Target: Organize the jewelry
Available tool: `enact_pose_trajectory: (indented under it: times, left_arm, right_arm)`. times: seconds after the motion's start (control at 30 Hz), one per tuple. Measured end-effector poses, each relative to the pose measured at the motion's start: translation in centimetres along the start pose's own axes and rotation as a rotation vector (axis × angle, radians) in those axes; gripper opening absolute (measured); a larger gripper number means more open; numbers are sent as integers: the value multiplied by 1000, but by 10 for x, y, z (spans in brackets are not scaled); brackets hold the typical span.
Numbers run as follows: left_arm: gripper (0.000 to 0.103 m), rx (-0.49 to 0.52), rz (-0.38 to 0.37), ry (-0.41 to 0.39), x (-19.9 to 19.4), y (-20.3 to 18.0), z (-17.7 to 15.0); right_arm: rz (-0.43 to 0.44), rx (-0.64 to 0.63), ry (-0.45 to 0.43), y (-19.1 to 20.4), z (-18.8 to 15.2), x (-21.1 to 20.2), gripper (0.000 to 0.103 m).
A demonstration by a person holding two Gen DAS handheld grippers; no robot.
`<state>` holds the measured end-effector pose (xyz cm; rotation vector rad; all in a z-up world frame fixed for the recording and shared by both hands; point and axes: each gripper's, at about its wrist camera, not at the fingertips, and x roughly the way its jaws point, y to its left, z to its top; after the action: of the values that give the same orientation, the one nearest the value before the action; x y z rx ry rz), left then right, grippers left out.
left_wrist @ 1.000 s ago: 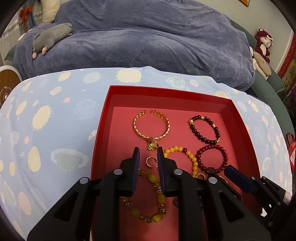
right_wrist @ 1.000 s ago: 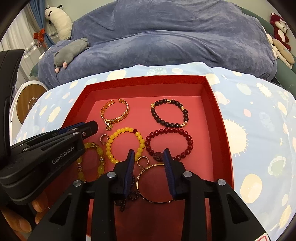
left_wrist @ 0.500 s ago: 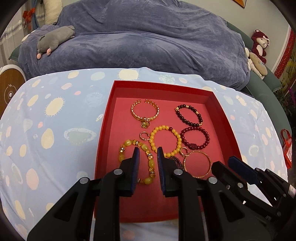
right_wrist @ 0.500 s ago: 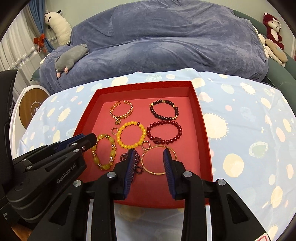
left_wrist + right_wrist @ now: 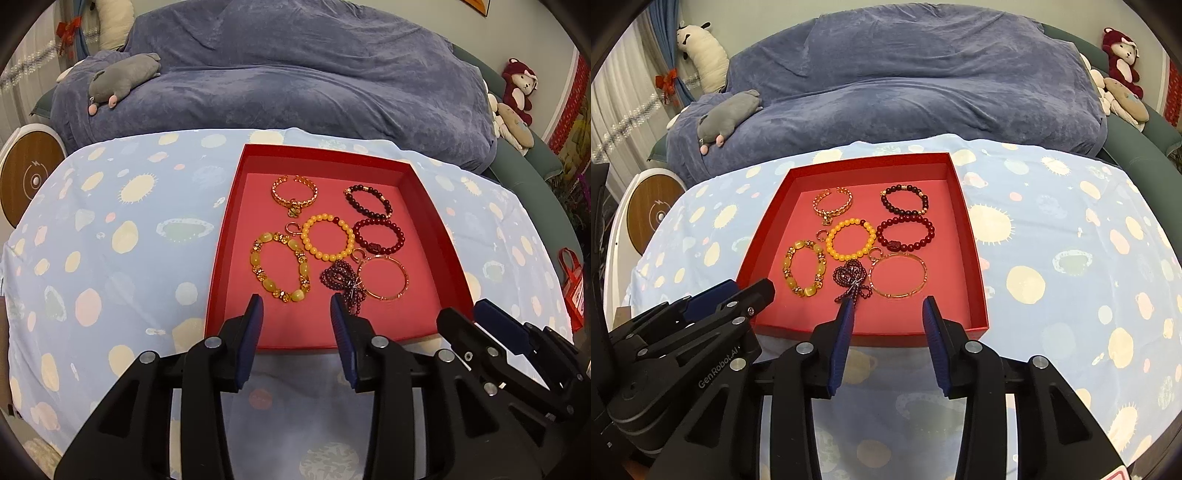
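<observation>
A red tray (image 5: pixel 236 206) (image 5: pixel 964 206) lies on the spotted blue cloth and holds several bracelets: a gold chain one (image 5: pixel 294 192), a yellow bead one (image 5: pixel 327 238), a chunky amber one (image 5: pixel 280 267), two dark red bead ones (image 5: pixel 380 236), a thin gold bangle (image 5: pixel 898 275) and a purple bead bunch (image 5: pixel 851 282). Two small rings (image 5: pixel 293 229) lie among them. My left gripper (image 5: pixel 295 321) is open and empty above the tray's near edge. My right gripper (image 5: pixel 888 317) is open and empty, also at the near edge, beside the left one.
The table wears a light blue cloth (image 5: pixel 110 236) with pale spots. Behind it is a sofa under a blue-grey blanket (image 5: pixel 295 74) with a grey plush toy (image 5: pixel 122 77). More plush toys (image 5: pixel 1123 74) sit at the right. A round wooden device (image 5: pixel 29 177) stands at the left.
Both grippers have pulled back and up from the tray, and both have opened wider. The jewelry lies where it was.
</observation>
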<state>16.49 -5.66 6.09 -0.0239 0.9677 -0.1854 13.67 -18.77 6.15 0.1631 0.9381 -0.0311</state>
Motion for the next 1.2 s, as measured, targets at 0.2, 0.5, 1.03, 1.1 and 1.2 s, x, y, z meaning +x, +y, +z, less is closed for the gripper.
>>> enact_pose_trajectory:
  times: [0.2, 0.5, 1.03, 1.1, 1.2]
  left_arm:
    - [46, -7, 13, -2, -7, 1, -9]
    - [46, -2, 32, -1, -13, 1, -17]
    - [63, 9, 122, -1, -21, 4, -26]
    - [65, 7, 123, -1, -21, 5, -26]
    - [71, 9, 140, -3, -21, 6, -27]
  right_arm:
    - [-13, 8, -6, -2, -9, -8, 45]
    - [-14, 11, -4, -2, -13, -11, 45]
    - [-60, 21, -5, -1, -25, -22, 56]
    - [-65, 28, -6, -3, -26, -22, 59]
    - [-72, 27, -6, -4, -27, -21, 61]
